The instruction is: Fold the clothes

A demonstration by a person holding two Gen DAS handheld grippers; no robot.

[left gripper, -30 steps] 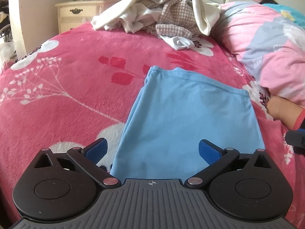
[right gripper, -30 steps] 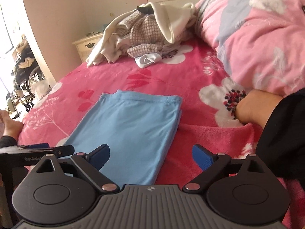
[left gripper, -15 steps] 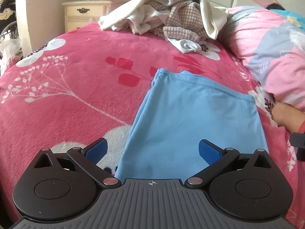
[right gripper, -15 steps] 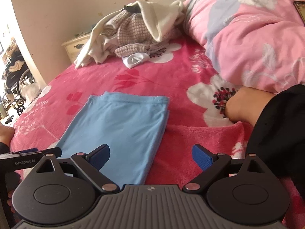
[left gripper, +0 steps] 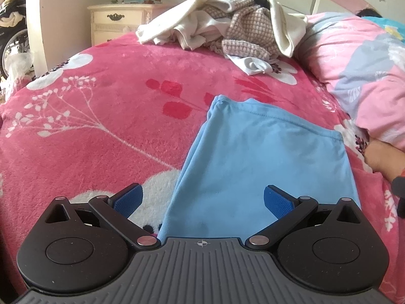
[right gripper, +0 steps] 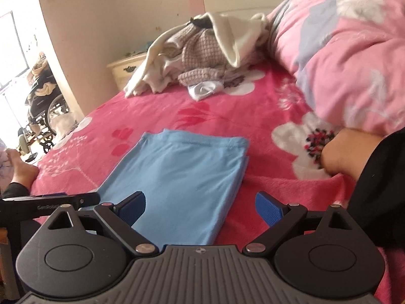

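Observation:
A light blue garment (left gripper: 263, 162) lies folded flat on the pink floral bedspread (left gripper: 101, 131). My left gripper (left gripper: 202, 201) is open over its near edge, nothing between the blue pads. In the right wrist view the same blue garment (right gripper: 182, 177) lies ahead and to the left. My right gripper (right gripper: 200, 207) stands open above its near right corner, holding nothing. The left gripper's body (right gripper: 50, 201) shows at that view's left edge.
A heap of unfolded clothes (left gripper: 227, 27), cream and checked, sits at the far end of the bed. A pink quilt (left gripper: 359, 76) rises at right, with a person's arm (right gripper: 349, 152) beside it. A cream nightstand (left gripper: 119, 22) and a wheelchair (right gripper: 43, 116) stand beyond the bed.
Both views have shifted: the blue garment and the clothes heap now sit further right in each frame. Both grippers stay open, and the garment has not been touched.

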